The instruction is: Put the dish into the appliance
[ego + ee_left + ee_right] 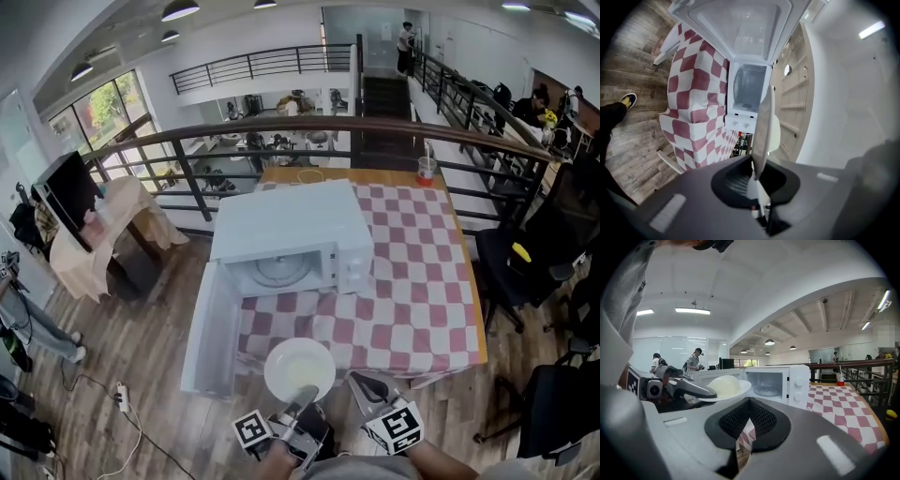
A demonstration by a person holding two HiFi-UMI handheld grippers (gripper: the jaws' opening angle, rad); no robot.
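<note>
A white microwave [286,234] stands on the red-and-white checked table [412,300]. Its door [211,333] hangs wide open to the left and the glass turntable [278,269] shows inside. A white dish [299,367] hovers just off the table's near edge, in front of the cavity. My left gripper [302,398] is shut on the dish's near rim. In the left gripper view the dish [764,126] stands edge-on between the jaws, pointing at the open microwave [749,89]. My right gripper [364,382] is shut and empty, right of the dish. The right gripper view shows the dish [724,386] and microwave [787,380].
A red cup with a straw [427,169] stands at the table's far right corner. A railing [281,131] runs behind the table. A black office chair [525,262] sits to the right. At the left stands a cloth-draped table [103,234], with a power strip [120,398] on the wooden floor.
</note>
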